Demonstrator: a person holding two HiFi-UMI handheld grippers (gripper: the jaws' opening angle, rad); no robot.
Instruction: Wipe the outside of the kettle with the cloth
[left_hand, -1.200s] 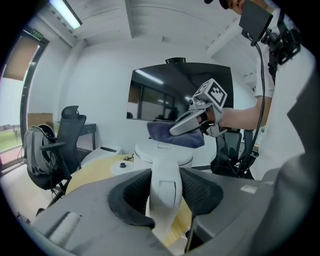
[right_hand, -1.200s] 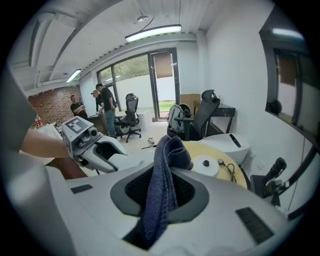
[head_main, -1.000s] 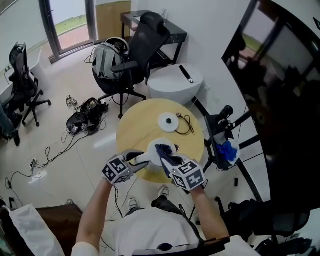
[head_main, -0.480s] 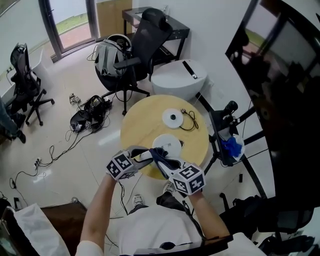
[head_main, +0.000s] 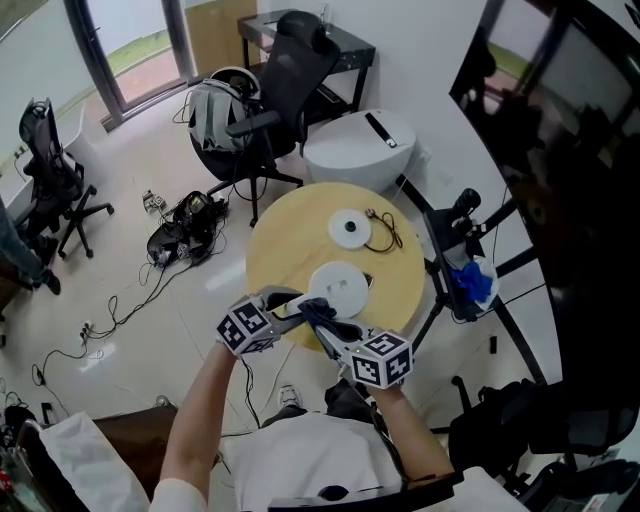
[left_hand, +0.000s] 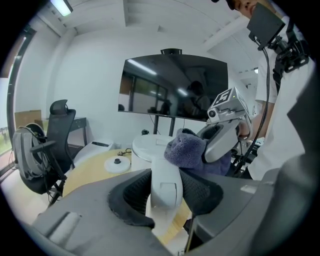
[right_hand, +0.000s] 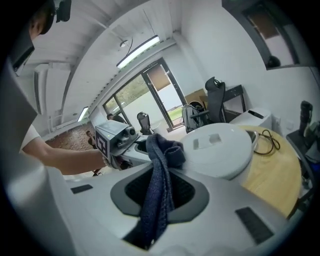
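**Two claws at the kettle: one holds the handle, one holds the cloth**

The white kettle is at the near edge of the round wooden counter, just in front of the person. The left claw is closed on the kettle's white handle, which runs straight between its dark pads. The right claw is clamped on a dark blue cloth. The cloth hangs down between the jaws, and its bunched upper end lies against the kettle's side, close beside the handle and below the lid's rim. The two claws nearly meet at this spot. Farther back on the counter lie the kettle's round white base and a thin black cable, both well apart from the kettle.
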